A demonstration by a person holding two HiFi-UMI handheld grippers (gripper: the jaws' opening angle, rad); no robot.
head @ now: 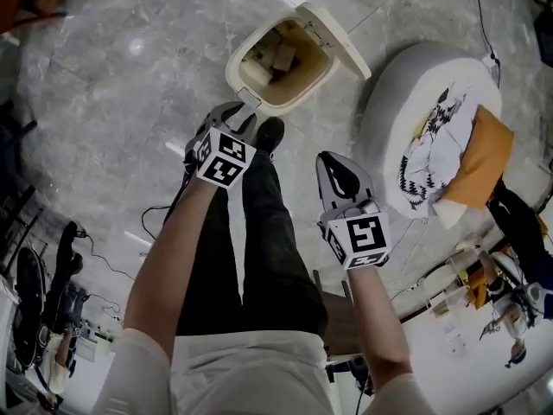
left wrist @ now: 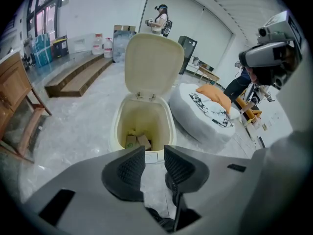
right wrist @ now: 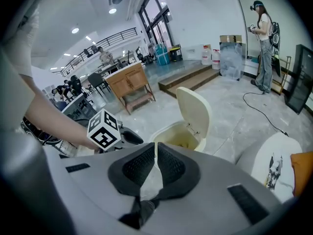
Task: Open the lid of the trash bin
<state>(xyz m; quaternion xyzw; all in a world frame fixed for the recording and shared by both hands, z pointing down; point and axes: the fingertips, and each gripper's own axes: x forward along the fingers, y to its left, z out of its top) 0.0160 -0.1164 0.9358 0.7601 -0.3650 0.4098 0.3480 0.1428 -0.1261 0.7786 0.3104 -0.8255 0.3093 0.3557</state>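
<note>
The cream trash bin (head: 238,66) stands on the marble floor with its lid (head: 335,40) swung up and back, and cardboard scraps lie inside. My left gripper (head: 235,118) hangs just in front of the bin's near rim, open, with nothing between its pads. In the left gripper view the bin (left wrist: 117,129) and its upright lid (left wrist: 152,65) sit straight beyond the left gripper (left wrist: 154,161). My right gripper (head: 335,167) is further right and back from the bin, its pads together on nothing. The right gripper view shows the bin (right wrist: 168,133) and lid (right wrist: 194,109) past the right gripper (right wrist: 156,154).
A white beanbag (head: 406,102) with patterned and orange cloths (head: 479,158) lies right of the bin. The person's black shoe (head: 270,133) rests by the bin's front. A wooden cabinet (right wrist: 129,84), steps (left wrist: 73,77) and another person (left wrist: 159,18) are further off.
</note>
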